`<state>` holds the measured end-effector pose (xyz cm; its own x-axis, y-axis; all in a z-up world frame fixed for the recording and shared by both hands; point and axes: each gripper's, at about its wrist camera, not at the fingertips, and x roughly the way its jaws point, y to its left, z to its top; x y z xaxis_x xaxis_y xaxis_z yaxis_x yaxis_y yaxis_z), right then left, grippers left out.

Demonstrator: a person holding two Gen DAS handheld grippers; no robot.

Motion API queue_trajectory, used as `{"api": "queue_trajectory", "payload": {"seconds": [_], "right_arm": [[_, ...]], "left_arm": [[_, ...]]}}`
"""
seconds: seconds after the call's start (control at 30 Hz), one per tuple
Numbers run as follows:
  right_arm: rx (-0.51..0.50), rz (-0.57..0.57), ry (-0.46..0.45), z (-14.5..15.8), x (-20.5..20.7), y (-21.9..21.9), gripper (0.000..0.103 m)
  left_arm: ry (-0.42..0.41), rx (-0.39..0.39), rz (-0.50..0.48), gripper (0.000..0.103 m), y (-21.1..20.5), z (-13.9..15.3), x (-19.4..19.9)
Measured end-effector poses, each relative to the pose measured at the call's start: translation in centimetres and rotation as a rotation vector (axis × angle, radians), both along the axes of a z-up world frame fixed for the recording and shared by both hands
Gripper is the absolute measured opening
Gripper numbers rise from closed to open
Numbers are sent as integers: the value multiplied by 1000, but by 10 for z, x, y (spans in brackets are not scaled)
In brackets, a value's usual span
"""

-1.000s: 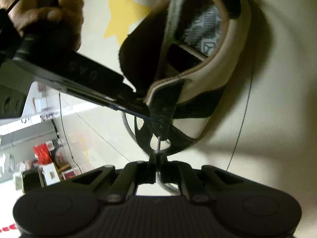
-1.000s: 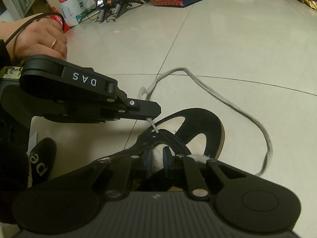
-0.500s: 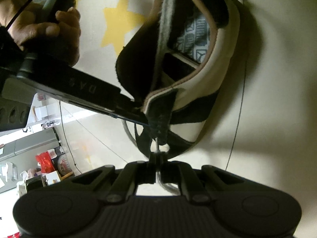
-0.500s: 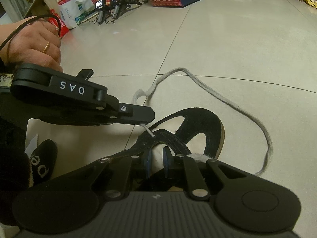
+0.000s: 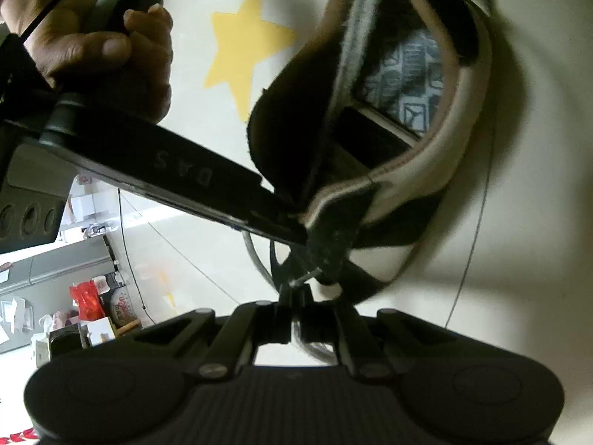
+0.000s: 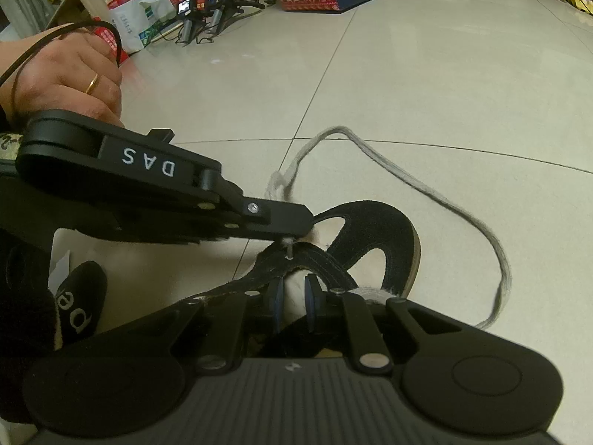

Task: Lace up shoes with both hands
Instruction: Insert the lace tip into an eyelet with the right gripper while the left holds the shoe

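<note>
The shoe's [image 6: 374,244] heel is cut off at the top of the left wrist view, and the eyelet under the lace tip [image 6: 289,250] is too dark to make out. The shoe rests on pale floor tiles [image 6: 426,85], with a yellow star [image 5: 248,42] beside it and boxes and bags along the far wall. The left gripper [image 6: 296,231], angled down, is pinched tight on the lace tip at the eyelet flap; the grey lace [image 6: 426,193] trails loose across the floor. The right gripper [image 6: 294,302] clamps the shoe's pale upper, jaws narrow.
</note>
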<state>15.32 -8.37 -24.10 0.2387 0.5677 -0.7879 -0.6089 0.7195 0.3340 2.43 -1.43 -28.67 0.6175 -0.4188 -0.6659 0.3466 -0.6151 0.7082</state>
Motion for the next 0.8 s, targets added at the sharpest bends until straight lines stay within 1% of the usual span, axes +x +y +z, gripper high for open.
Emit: {"api": "queue_trajectory", "payload": {"seconds": [0.27, 0.47, 0.8], "right_arm": [[5, -1, 0, -1, 1, 0, 14], [3, 4, -1, -2, 2, -7, 14], [-2, 7, 1, -3, 4, -6, 14]], "left_arm": [[1, 12, 13, 3, -1, -5, 7], [23, -23, 21, 3, -6, -4, 5], [33, -39, 25, 4, -3, -10, 0]]}}
